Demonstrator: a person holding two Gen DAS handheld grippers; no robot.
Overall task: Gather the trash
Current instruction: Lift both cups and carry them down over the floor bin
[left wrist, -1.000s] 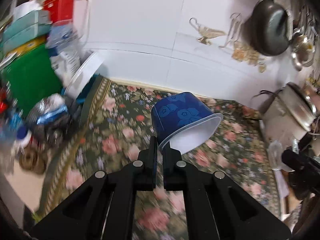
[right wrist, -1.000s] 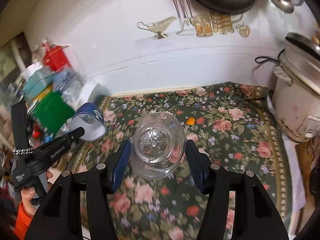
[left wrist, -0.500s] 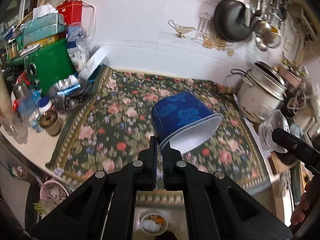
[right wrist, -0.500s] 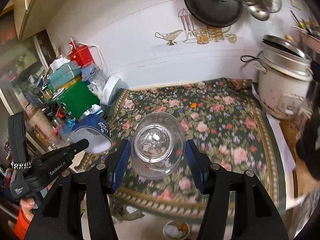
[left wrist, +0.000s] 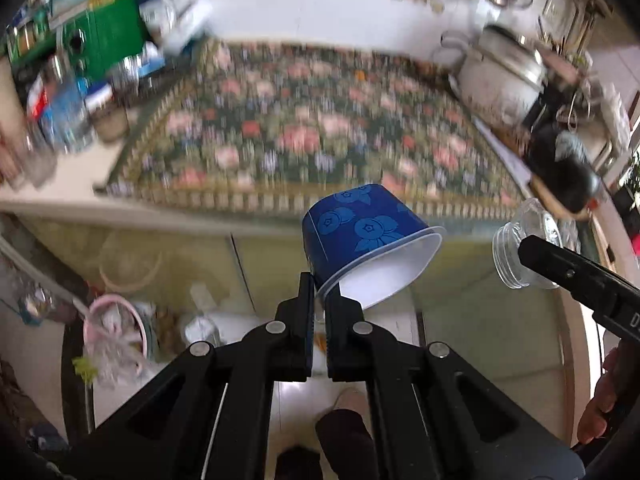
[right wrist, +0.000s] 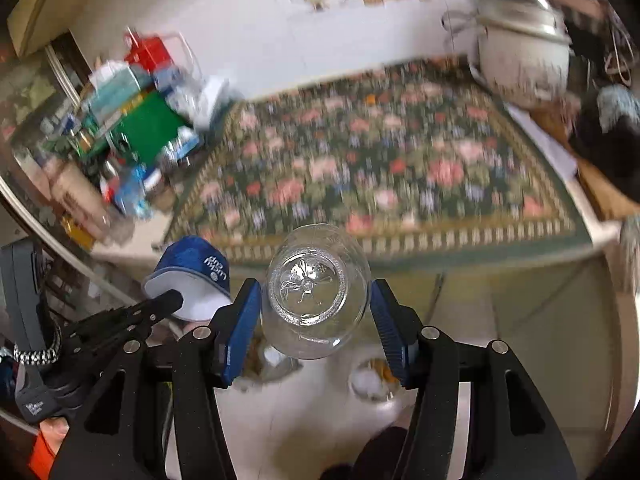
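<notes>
My left gripper [left wrist: 319, 292] is shut on the rim of a blue paper cup [left wrist: 360, 228] with a white inside, held tilted in the air off the counter's front edge. The cup and the left gripper [right wrist: 160, 304] also show in the right wrist view at lower left, the cup [right wrist: 196, 268] there above the black fingers. My right gripper [right wrist: 316, 308] is shut on a clear plastic bottle [right wrist: 316, 292], its base toward the camera. The bottle's open neck [left wrist: 516, 256] shows at the right of the left wrist view.
A counter with a floral cloth [left wrist: 320, 132] lies ahead, blurred. Boxes and bottles [left wrist: 80, 60] crowd its left end; a rice cooker [left wrist: 504, 76] stands at its right. Below the counter, on the floor, are a pink bin [left wrist: 116, 332] and small bowls [right wrist: 372, 380].
Both grippers have pulled back and away from the counter with their loads; the views now look down past its front edge to the floor. The grips are unchanged.
</notes>
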